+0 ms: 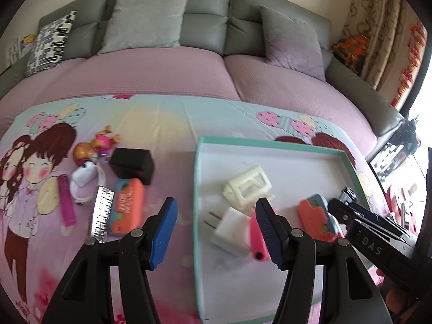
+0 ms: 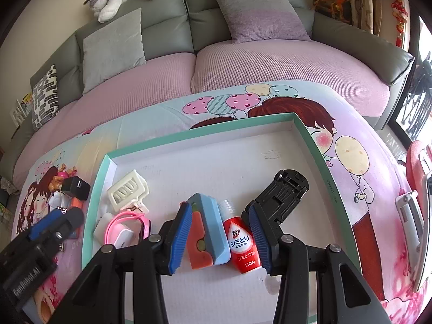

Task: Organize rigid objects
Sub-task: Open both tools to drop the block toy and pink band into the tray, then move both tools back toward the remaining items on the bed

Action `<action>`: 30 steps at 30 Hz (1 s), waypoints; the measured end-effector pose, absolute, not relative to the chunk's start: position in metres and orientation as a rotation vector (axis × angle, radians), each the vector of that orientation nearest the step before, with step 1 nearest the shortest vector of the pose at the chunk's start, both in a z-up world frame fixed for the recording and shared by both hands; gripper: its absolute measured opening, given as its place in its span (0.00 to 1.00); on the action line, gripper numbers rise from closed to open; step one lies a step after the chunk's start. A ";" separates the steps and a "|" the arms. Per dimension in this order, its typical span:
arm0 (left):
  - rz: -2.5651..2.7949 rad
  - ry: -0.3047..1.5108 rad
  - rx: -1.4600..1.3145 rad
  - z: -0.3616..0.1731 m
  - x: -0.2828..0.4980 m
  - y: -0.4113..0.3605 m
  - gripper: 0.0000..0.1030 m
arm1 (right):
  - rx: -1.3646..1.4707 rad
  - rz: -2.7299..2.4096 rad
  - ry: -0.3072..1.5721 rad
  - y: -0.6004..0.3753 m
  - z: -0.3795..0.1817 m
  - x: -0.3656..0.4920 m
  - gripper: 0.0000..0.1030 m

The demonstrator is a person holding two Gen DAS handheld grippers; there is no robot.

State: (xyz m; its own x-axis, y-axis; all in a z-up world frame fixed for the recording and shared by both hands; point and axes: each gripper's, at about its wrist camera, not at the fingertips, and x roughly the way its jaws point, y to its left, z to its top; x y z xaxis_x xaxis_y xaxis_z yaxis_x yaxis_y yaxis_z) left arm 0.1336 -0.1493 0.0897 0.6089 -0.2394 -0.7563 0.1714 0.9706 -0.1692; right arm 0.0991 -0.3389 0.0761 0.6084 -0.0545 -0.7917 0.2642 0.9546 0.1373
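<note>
Bottle point(image 2: 244, 243) only in right view

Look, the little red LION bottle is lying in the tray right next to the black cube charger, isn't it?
Not quite. The red LION bottle does lie in the tray, but the thing beside it is a black folding stand. The black cube charger sits outside the tray on the cartoon cloth, as the right wrist view shows.
</note>
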 end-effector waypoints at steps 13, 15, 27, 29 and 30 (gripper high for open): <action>-0.084 0.880 -0.104 0.084 0.141 -0.121 0.88 | 0.220 -0.191 0.912 -0.334 0.072 0.103 0.71; -0.062 0.879 -0.108 0.083 0.141 -0.118 0.88 | 0.216 -0.194 0.913 -0.334 0.071 0.104 0.73; 0.048 0.836 -0.133 0.081 0.140 -0.099 0.96 | 0.201 -0.200 0.892 -0.332 0.072 0.105 1.00; 0.058 0.837 -0.137 0.081 0.141 -0.097 0.96 | 0.187 -0.209 0.885 -0.331 0.073 0.106 1.00; 0.067 0.836 -0.140 0.080 0.141 -0.095 0.96 | 0.184 -0.214 0.877 -0.330 0.074 0.105 1.00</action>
